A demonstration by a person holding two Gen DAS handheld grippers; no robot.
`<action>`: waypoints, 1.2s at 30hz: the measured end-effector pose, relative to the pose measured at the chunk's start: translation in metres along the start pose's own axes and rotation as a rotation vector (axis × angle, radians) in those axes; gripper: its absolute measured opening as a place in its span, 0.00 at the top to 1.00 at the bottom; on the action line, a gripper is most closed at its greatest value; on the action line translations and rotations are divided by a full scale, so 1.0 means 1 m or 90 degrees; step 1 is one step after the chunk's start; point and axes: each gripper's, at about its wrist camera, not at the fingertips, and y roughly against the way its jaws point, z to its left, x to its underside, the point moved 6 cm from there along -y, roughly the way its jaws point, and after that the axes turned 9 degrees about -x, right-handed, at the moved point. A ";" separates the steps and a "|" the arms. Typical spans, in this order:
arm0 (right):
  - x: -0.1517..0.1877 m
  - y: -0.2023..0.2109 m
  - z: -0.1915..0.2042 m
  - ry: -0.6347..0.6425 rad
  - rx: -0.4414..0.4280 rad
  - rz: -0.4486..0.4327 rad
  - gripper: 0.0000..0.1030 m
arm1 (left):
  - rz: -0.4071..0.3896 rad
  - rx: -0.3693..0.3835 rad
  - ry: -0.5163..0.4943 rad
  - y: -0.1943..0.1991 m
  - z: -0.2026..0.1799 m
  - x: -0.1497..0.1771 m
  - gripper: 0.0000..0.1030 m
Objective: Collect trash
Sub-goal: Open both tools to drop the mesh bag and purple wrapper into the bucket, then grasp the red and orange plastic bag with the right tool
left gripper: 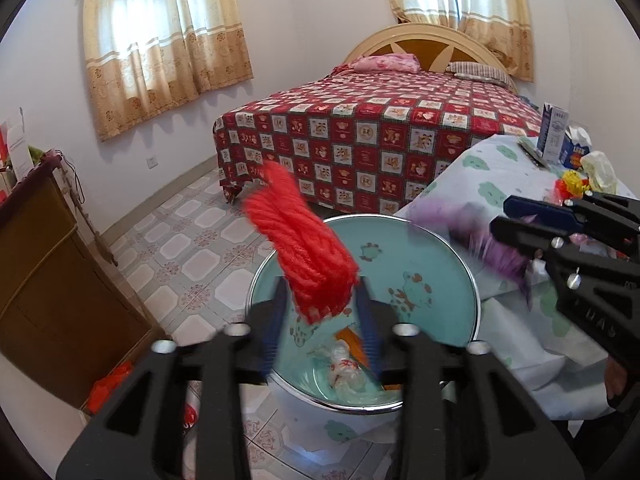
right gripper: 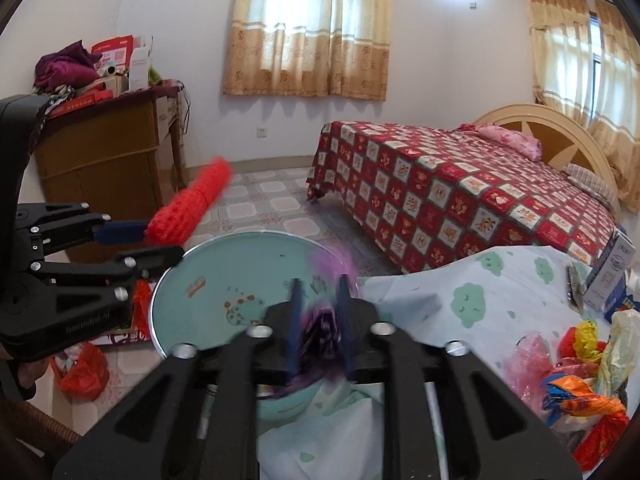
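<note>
Left gripper (left gripper: 322, 316), red yarn skein (left gripper: 298, 246) between jaws, pointing forward-up

My two wrist fisheyes: both angled down, close over teal basin (left gripper: 440, 276) (right gripper: 192, 280); shared backdrop: bed (left gripper: 380, 136) (right gripper: 460, 200).
</note>
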 end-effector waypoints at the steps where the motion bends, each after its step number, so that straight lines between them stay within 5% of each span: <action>1: 0.001 0.000 -0.001 -0.002 0.001 0.000 0.68 | 0.002 -0.001 -0.002 -0.001 -0.001 0.001 0.53; 7: 0.005 0.013 -0.016 -0.023 0.023 -0.006 0.63 | 0.007 -0.011 0.003 -0.003 -0.001 0.004 0.33; 12: 0.020 0.050 -0.047 -0.046 0.084 -0.015 0.60 | 0.021 -0.010 -0.007 -0.008 -0.010 0.012 0.33; 19: 0.068 0.138 -0.135 -0.119 0.248 -0.024 0.53 | 0.027 -0.003 -0.038 -0.007 -0.028 0.021 0.32; 27: 0.118 0.156 -0.178 -0.194 0.253 0.011 0.45 | 0.027 0.005 -0.067 -0.001 -0.051 0.023 0.32; 29: 0.123 0.151 -0.183 -0.211 0.238 0.026 0.56 | 0.021 0.008 -0.076 0.003 -0.059 0.022 0.32; 30: 0.125 0.149 -0.184 -0.215 0.232 0.035 0.76 | 0.019 0.010 -0.079 0.004 -0.062 0.020 0.32; 31: 0.127 0.147 -0.185 -0.217 0.229 0.043 0.82 | 0.017 0.012 -0.080 0.006 -0.065 0.019 0.32; 36: 0.124 0.158 -0.175 -0.218 0.219 0.026 0.89 | 0.009 0.023 -0.087 0.012 -0.078 0.014 0.32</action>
